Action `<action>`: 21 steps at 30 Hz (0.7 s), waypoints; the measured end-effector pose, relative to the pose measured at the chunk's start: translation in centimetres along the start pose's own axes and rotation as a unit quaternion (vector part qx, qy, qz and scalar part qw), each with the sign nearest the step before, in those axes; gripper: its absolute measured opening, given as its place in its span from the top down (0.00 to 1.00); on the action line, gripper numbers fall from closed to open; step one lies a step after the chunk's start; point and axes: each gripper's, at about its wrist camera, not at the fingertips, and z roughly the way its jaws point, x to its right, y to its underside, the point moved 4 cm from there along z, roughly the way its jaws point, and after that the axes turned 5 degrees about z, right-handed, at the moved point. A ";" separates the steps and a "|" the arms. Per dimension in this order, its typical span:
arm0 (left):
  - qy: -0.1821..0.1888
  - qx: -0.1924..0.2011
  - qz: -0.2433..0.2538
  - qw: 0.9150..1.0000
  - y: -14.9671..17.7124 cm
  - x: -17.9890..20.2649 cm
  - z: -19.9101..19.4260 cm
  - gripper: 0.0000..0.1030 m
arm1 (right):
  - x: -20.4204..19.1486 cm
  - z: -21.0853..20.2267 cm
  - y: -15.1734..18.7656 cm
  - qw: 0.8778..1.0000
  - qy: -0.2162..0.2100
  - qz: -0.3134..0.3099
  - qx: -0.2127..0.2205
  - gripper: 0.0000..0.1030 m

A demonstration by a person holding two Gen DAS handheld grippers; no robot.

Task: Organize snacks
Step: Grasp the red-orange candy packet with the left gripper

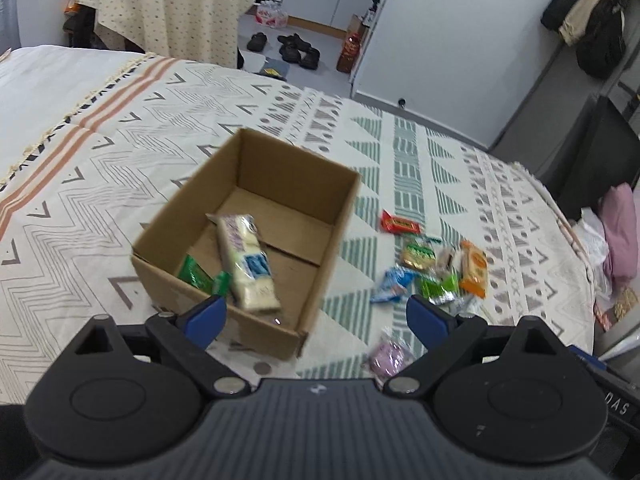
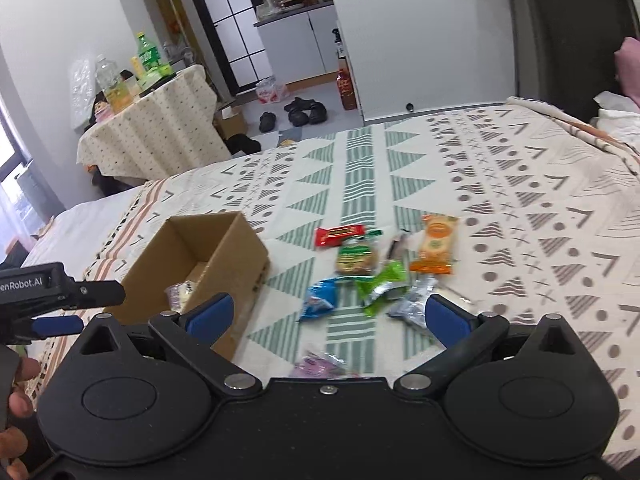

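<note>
An open cardboard box [image 1: 280,184] [image 2: 240,248] sits on the patterned bedspread. Inside it lie a long cream cracker pack [image 1: 248,264] and a green packet [image 1: 196,274]. To its right is a loose pile: a red bar [image 1: 400,224] [image 2: 338,236], a brown-green packet [image 1: 418,254] [image 2: 356,260], an orange packet [image 1: 474,268] [image 2: 436,248], a blue packet [image 1: 390,284] [image 2: 318,298], a green packet [image 1: 438,288] [image 2: 380,286], a silver packet [image 2: 412,304] and a purple packet [image 1: 388,354] [image 2: 316,364]. My left gripper [image 1: 316,318] is open and empty over the box's near edge. My right gripper [image 2: 328,312] is open and empty above the pile.
The bedspread [image 1: 120,152] covers a bed. Beyond its far edge is floor with shoes [image 1: 296,48], a clothed table [image 2: 152,128] with bottles, and a white cabinet [image 1: 440,40]. The left gripper's body shows at the left in the right wrist view [image 2: 52,296].
</note>
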 end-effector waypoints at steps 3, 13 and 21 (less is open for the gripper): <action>0.007 -0.008 0.011 1.000 0.6 1.4 0.2 0.07 | 1.3 -0.6 0.1 1.000 0.008 0.003 -0.001 0.00; 0.011 -0.027 0.039 0.999 2.4 5.2 1.3 0.08 | 5.4 -1.4 0.6 0.999 0.018 0.037 -0.026 0.00; 0.011 -0.043 0.044 0.998 3.1 7.3 3.0 0.22 | 7.9 -1.2 0.5 0.999 0.009 0.034 -0.032 0.02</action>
